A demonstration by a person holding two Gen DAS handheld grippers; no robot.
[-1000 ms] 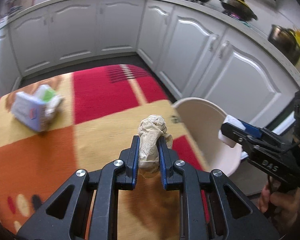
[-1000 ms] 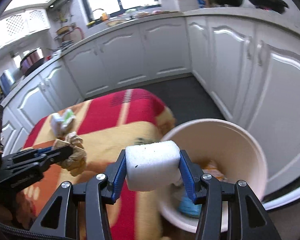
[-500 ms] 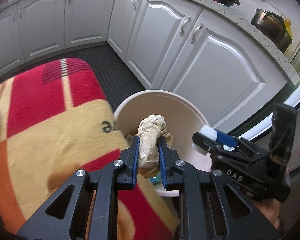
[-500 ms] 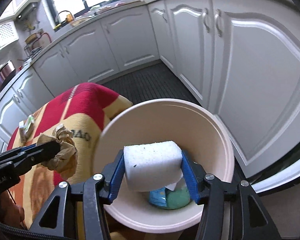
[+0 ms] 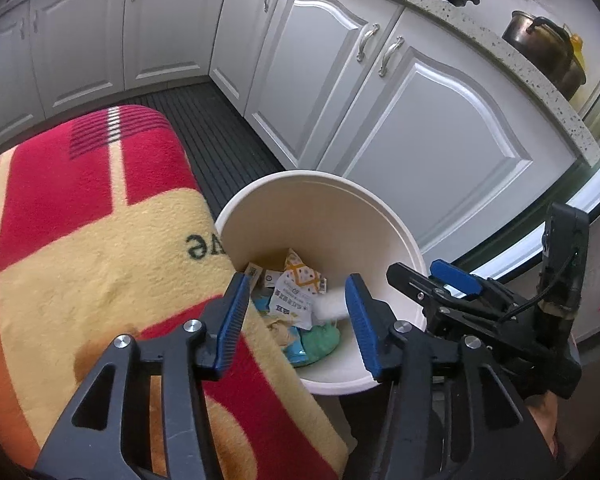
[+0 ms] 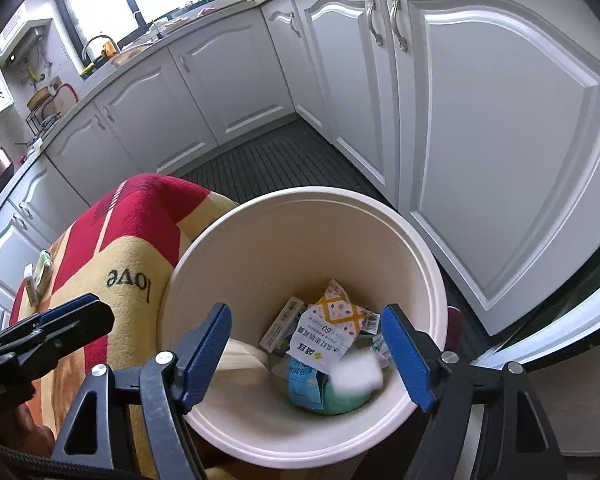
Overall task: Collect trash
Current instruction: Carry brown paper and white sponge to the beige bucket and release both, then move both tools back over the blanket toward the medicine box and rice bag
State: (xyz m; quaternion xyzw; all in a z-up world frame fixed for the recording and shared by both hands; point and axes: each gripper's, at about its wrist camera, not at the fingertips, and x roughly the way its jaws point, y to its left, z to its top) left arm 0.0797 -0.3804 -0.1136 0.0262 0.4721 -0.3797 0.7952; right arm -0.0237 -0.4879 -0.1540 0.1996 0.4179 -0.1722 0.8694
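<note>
Beside the blanket-covered table stands a cream trash bin (image 5: 320,178) (image 6: 300,192), holding wrappers and a green packet. Above its near rim my left gripper (image 5: 298,322) hangs with its jaws opening and nothing between them. Over the bin, my right gripper (image 6: 306,356) also has its jaws opening and empty. A white sponge (image 6: 358,374) shows blurred inside the bin, below the right fingers. At the bin's left inner wall lies a pale crumpled paper (image 6: 242,360). Each gripper also shows in the other's view: the right gripper (image 5: 416,272) and the left gripper (image 6: 100,312).
The red, yellow and orange blanket (image 5: 80,260) covers the table left of the bin. A small carton (image 6: 36,284) lies on its far left part. White kitchen cabinets (image 5: 420,100) stand close behind the bin, across a dark floor mat (image 6: 276,160).
Both grippers came over the bin and opened. The crumpled paper has left the left jaws and the white sponge has left the right jaws; both are now in the bin.
</note>
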